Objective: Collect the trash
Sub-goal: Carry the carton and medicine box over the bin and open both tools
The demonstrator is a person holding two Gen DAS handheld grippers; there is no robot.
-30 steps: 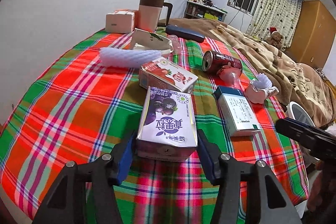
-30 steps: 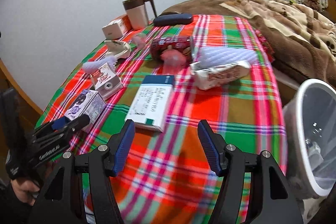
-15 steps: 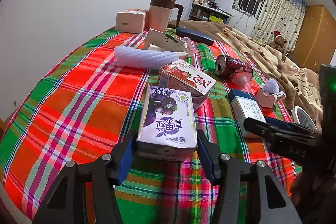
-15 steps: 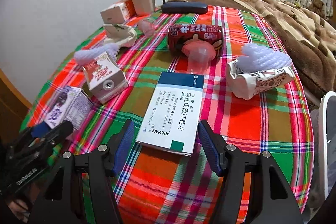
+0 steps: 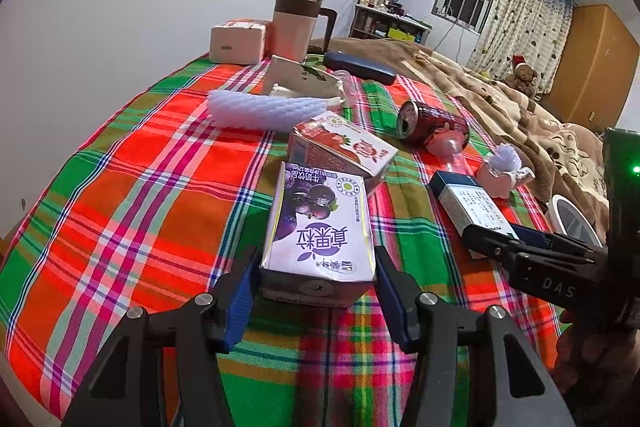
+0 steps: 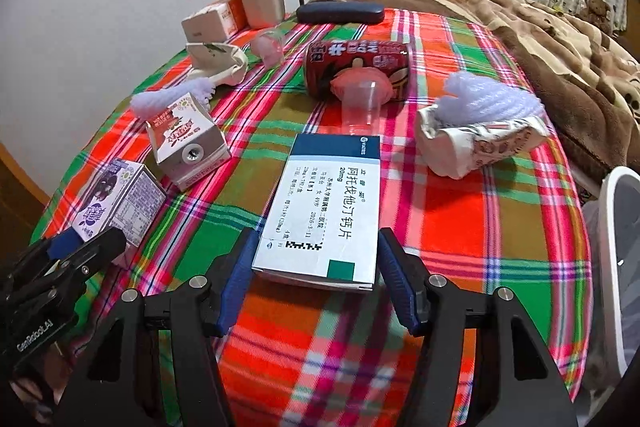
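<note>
The left tool [image 5: 316,291] straddles the purple carton [image 5: 320,223], which lies flat on the plaid bench [image 5: 132,187]; its blue pads [image 5: 240,303] sit at the carton's near corners, seemingly touching, so it is not plain whether they pinch it. The right tool [image 6: 316,279] is closing around the near end of the pill box [image 6: 328,203], with slim gaps still showing on both sides. The red carton [image 5: 340,147] lies just beyond the purple one, the can [image 6: 356,67] farther back. A white bin [image 6: 616,267] stands at the bench's right edge.
</note>
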